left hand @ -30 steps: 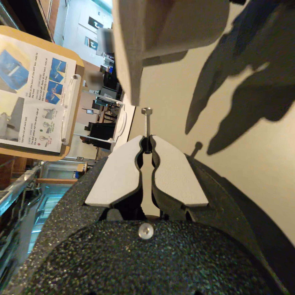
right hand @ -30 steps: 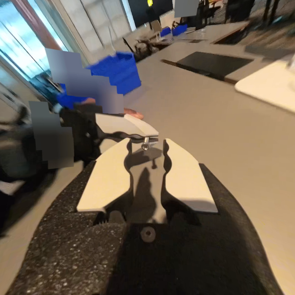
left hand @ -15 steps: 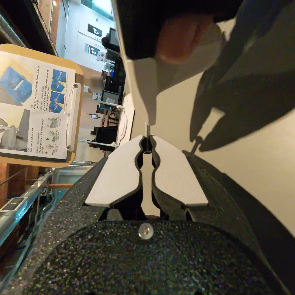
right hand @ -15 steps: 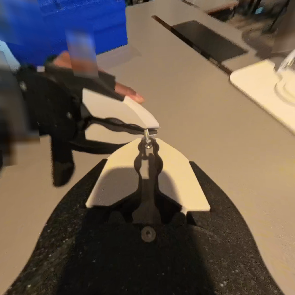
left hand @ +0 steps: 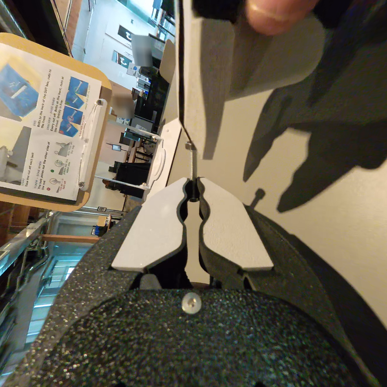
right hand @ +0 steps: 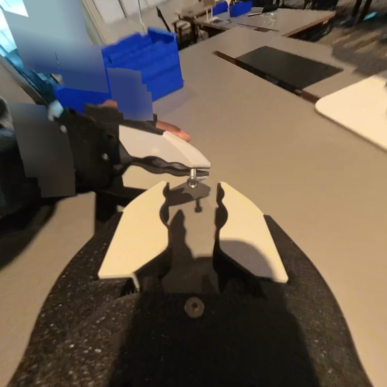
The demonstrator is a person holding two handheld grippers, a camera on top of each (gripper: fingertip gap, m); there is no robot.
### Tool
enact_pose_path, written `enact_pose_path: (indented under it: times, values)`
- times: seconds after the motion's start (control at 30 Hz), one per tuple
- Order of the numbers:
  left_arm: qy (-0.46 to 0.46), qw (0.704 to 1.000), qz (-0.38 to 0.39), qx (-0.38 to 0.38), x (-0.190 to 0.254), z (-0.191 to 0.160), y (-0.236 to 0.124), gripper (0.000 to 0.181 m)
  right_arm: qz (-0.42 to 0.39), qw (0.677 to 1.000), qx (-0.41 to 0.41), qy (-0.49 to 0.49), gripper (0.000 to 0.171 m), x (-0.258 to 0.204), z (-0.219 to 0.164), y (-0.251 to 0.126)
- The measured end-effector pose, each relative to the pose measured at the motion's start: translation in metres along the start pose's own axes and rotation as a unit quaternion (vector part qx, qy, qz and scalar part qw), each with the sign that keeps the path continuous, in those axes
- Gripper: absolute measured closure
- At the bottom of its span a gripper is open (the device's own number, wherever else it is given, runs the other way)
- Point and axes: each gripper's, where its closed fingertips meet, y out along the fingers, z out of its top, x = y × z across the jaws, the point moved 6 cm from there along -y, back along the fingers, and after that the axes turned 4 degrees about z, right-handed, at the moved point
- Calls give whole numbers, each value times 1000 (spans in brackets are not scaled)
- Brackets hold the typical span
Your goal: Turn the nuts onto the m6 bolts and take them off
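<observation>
My left gripper (left hand: 193, 180) is shut on a silver threaded bolt (left hand: 192, 164) that sticks straight out past its fingertips. A small hex piece (left hand: 189, 145) sits on the bolt's far end; I cannot tell whether it is a nut or the head. My right gripper (right hand: 192, 185) is open and empty, its tips on either side of the bolt's end (right hand: 192, 183), apart from it. In the right wrist view the left gripper (right hand: 201, 169) reaches in from the left. In the left wrist view the right gripper's fingers (left hand: 209, 109) hang down from above, next to the hex piece.
Both grippers hover over a beige table (right hand: 272, 167). Blue bins (right hand: 150, 60) stand at the back left, a black mat (right hand: 289, 65) and a white board (right hand: 356, 113) at the right. An instruction sheet on a wooden board (left hand: 48, 125) stands beyond the table. Only a small space, under 4 cm, lies between the two pairs of fingers.
The right gripper was open, closed on the bolt's far end half a second ago, and has now opened again and drawn back slightly. The left gripper kept hold of the bolt.
</observation>
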Motion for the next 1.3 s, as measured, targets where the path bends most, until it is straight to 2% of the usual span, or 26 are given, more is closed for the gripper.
enact_pose_path:
  times: [0.13,0.27,0.3,0.37,0.43,0.53,0.6,0.67,0.73,0.83,0.97,1.07,1.17,1.3]
  values:
    - [4,1000,-7,5,2,1,0,176,-55,989,-49,-131,139,-7,0,-1]
    - [15,1000,-12,15,6,5,-1,176,-80,982,-70,-159,160,-10,-3,4]
    - [21,1000,-10,10,6,4,0,176,-83,983,-73,-146,160,-10,-3,5]
    - [39,999,-2,1,6,3,0,176,-78,992,-66,-73,160,-8,-4,7]
    - [78,997,11,-11,6,1,1,176,-50,996,-35,64,160,-5,-7,9]
    - [97,995,18,-10,5,1,0,176,38,967,38,250,160,-1,-13,10]
    - [85,996,16,-6,5,1,0,176,72,957,59,273,160,2,-14,10]
    - [64,998,14,-1,3,0,0,176,67,973,54,215,159,2,-11,10]
    - [45,999,11,-3,1,-3,0,176,40,991,35,126,146,1,-7,9]
    - [26,1000,9,-3,-2,-6,0,176,0,1000,4,2,146,-3,-3,6]
    - [14,1000,0,5,-1,-4,0,176,-55,991,-36,-120,149,-7,-3,5]
    - [12,1000,-8,10,1,-3,0,176,-115,968,-71,-211,150,-8,-4,4]
    - [13,1000,-15,14,3,-2,0,176,-133,951,-88,-264,155,-14,-5,7]
    - [18,1000,-17,16,4,-1,0,176,-136,955,-82,-251,160,-16,-3,9]
